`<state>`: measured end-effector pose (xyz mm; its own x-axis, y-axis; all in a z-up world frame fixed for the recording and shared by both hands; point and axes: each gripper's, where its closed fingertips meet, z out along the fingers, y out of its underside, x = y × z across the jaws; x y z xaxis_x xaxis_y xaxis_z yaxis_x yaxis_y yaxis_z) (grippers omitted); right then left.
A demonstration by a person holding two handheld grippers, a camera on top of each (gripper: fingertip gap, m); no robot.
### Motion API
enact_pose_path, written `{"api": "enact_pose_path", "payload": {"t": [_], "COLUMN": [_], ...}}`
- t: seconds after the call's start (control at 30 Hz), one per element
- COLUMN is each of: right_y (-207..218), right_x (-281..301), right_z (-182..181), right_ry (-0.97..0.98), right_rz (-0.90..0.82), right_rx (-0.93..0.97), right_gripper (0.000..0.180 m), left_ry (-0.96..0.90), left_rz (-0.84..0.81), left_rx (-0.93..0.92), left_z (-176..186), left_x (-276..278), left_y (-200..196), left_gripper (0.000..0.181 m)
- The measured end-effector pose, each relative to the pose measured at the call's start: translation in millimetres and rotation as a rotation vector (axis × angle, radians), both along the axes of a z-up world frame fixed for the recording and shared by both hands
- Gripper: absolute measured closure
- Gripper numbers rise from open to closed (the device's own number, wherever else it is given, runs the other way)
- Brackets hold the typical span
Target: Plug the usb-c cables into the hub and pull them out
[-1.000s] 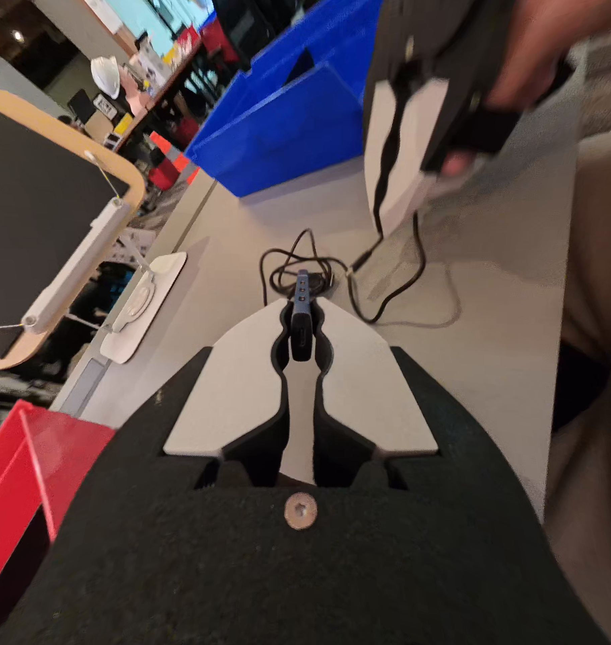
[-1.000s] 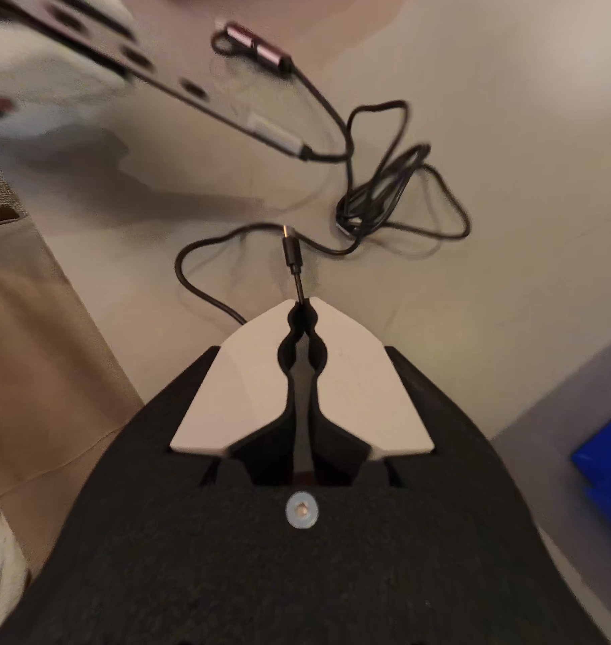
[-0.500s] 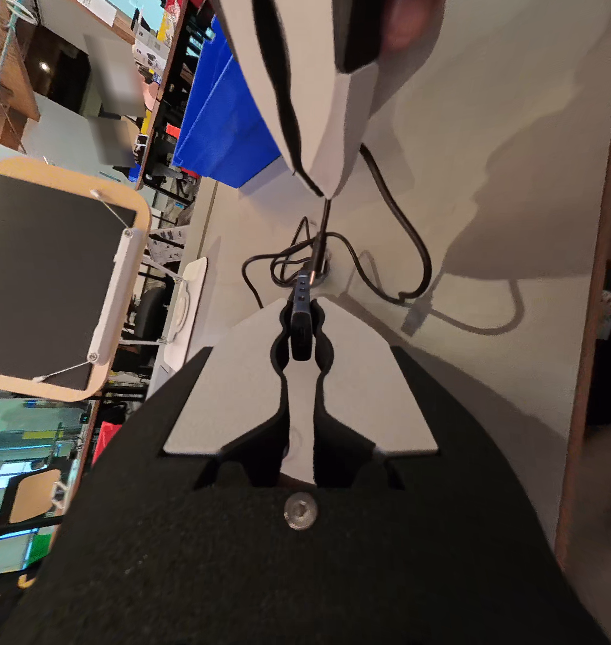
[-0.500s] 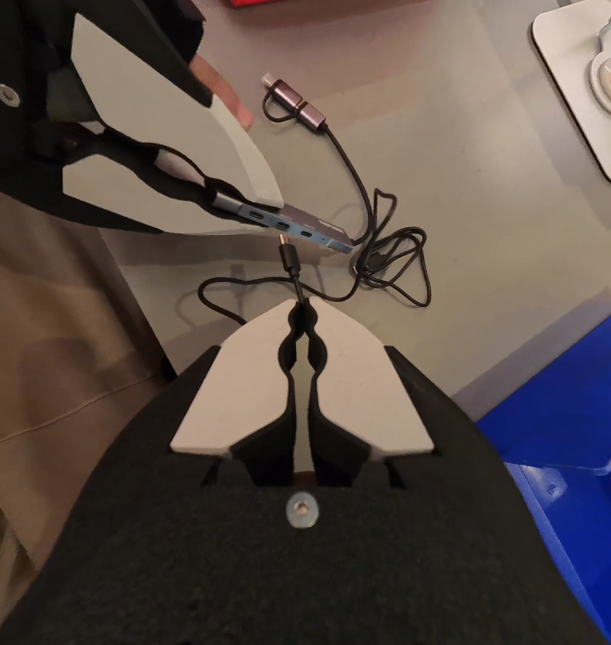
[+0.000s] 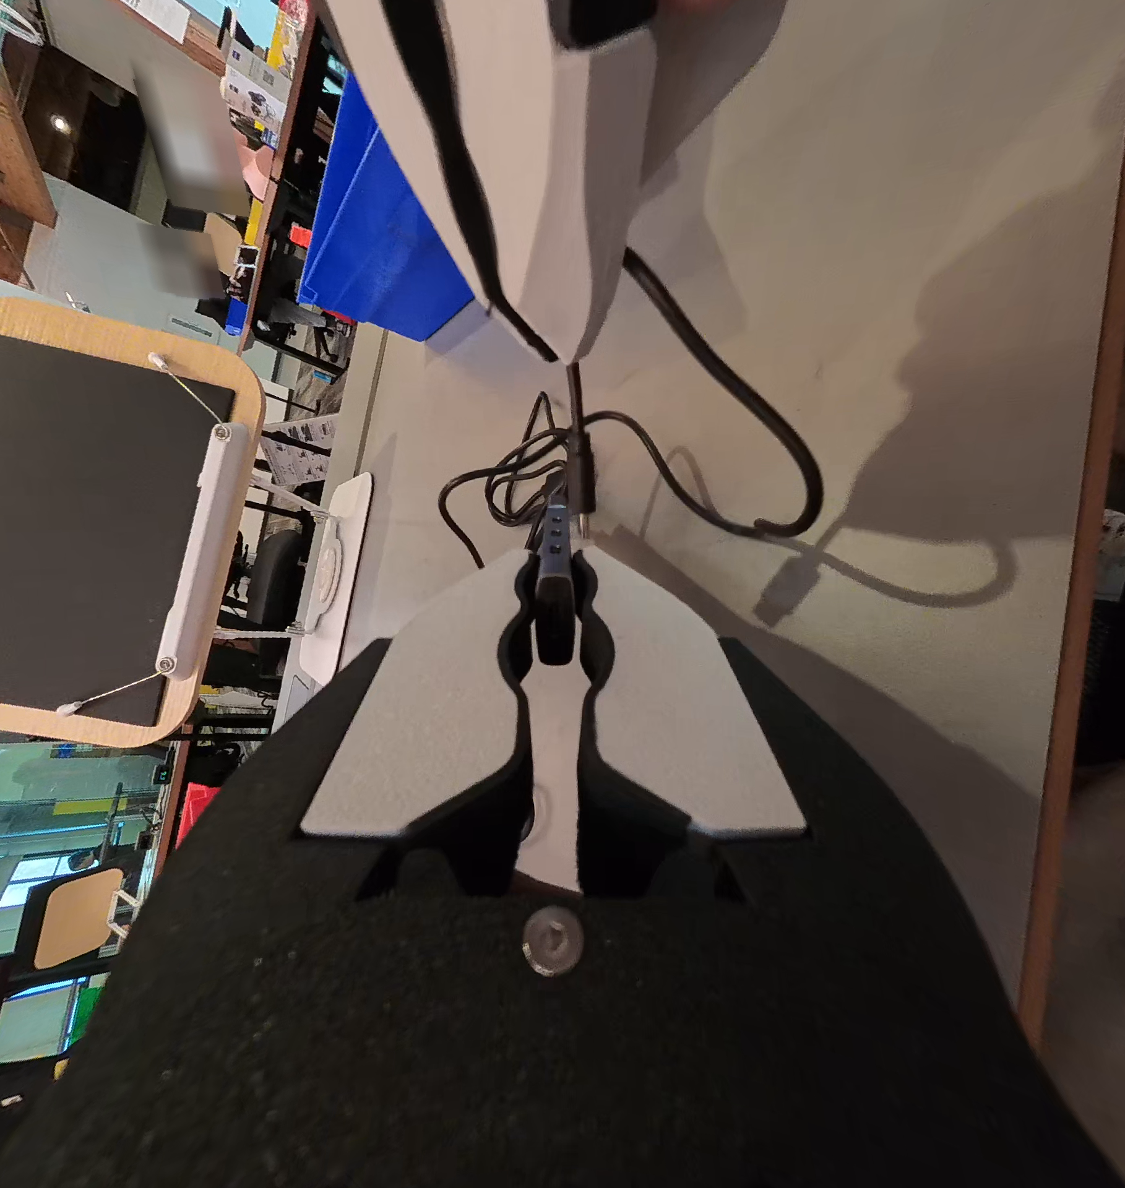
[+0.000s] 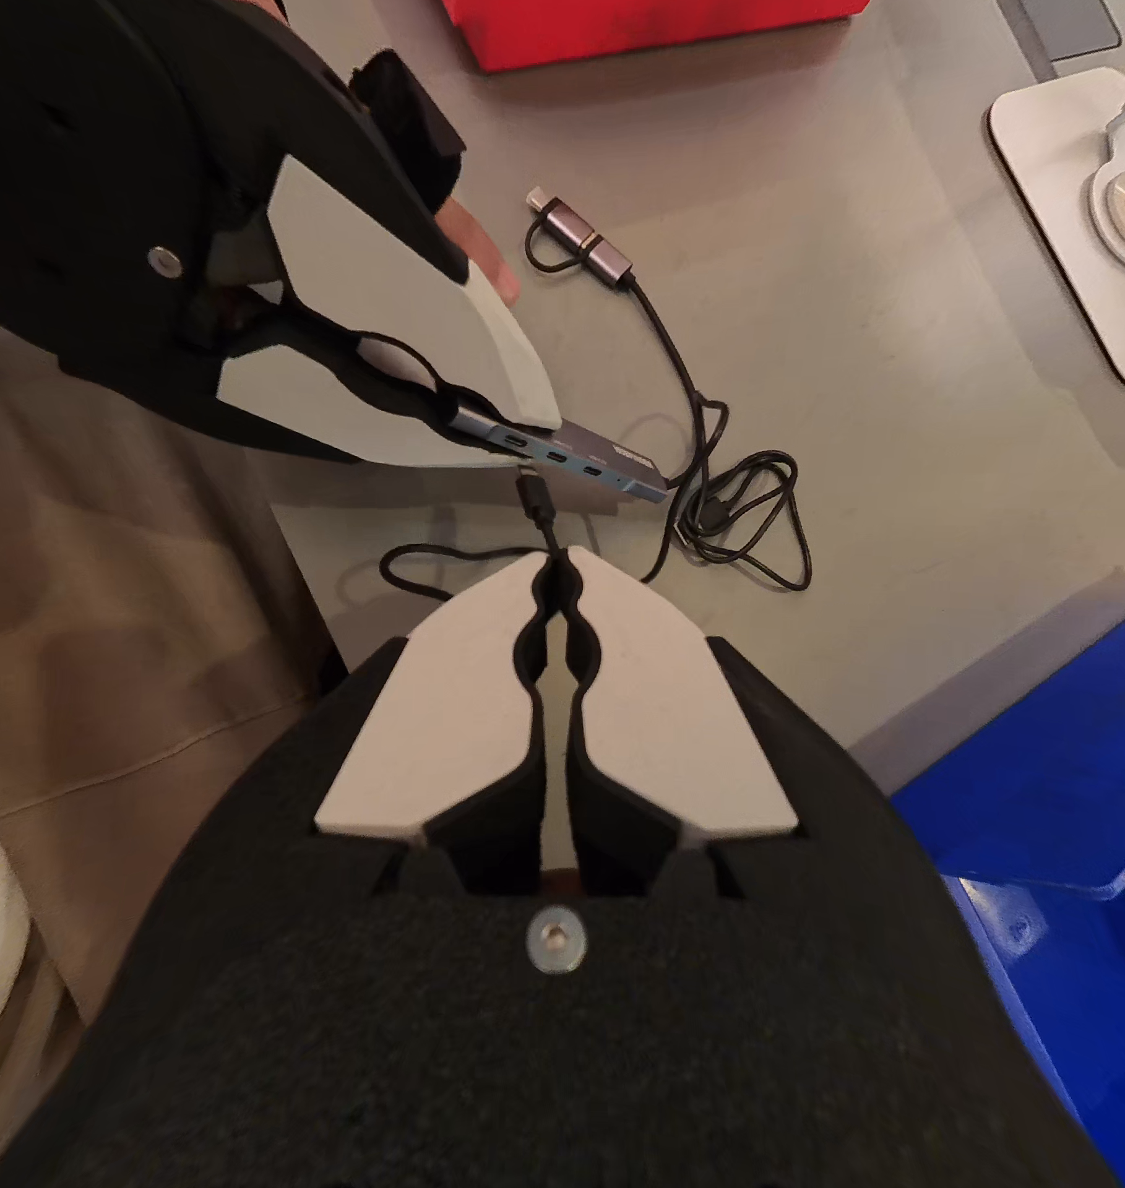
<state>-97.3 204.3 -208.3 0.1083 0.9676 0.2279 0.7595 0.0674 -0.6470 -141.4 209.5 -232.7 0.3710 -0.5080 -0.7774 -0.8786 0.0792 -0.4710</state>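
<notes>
The left gripper (image 6: 483, 443) clamps the hub (image 6: 585, 459) above the table (image 6: 868, 386), ports facing six o'clock, so the right gripper (image 6: 557, 556), pinching the cable (image 6: 537, 498), can push its plug straight in.

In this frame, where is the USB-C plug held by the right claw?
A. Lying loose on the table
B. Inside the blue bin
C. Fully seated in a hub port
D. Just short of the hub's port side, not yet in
D: the right claw pinches the cable just behind the plug, whose tip sits just short of the hub ports, while the left claw holds the hub.
</notes>
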Motion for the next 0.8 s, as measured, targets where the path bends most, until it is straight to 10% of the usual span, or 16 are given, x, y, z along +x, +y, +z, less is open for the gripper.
{"api": "enact_pose_path", "payload": {"t": [0.8], "right_y": [30], "right_x": [9], "right_z": [-67], "right_ry": [0.17], "right_rz": [-0.139], "right_rx": [-0.352], "right_gripper": [0.158], "left_ry": [-0.055], "left_rz": [0.024], "left_rx": [-0.023], "left_z": [1], "left_x": [-10], "left_y": [2], "left_gripper": [0.172]}}
